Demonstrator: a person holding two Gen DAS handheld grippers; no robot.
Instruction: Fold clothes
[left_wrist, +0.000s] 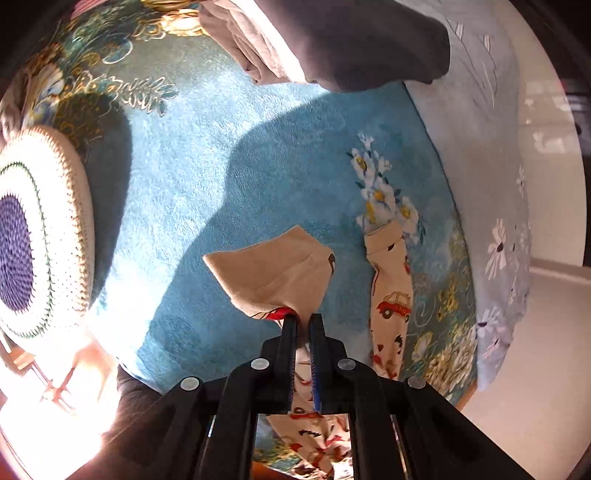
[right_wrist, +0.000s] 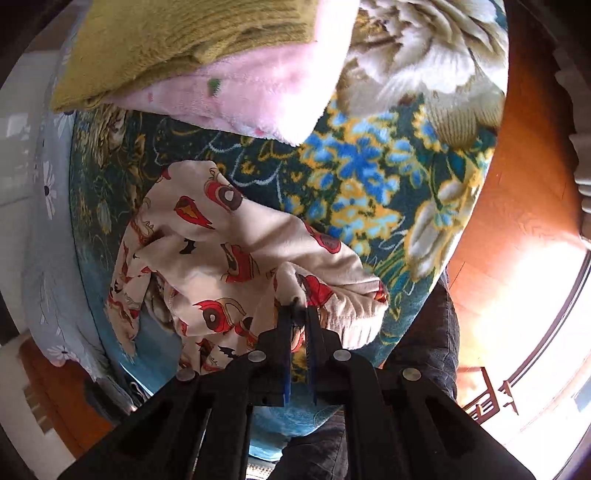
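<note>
Both tools are pinched onto the same cream car-print garment (right_wrist: 236, 254), which lies over the blue floral blanket (left_wrist: 192, 184). The left tool (left_wrist: 303, 319) has its jaws nearly together on a lifted, plain-side flap, while a printed sleeve or leg stretches away to its right, flat on the blanket. The right tool (right_wrist: 298, 314) is likewise clamped on a bunched edge, most of the garment heaped beyond it and to its left. Judging by this, the cloth spans between the two grips.

Blue floral blanket (left_wrist: 207, 177) covers the bed; sunlit wooden floor (right_wrist: 517, 206); crocheted round cushion (left_wrist: 40, 236).
</note>
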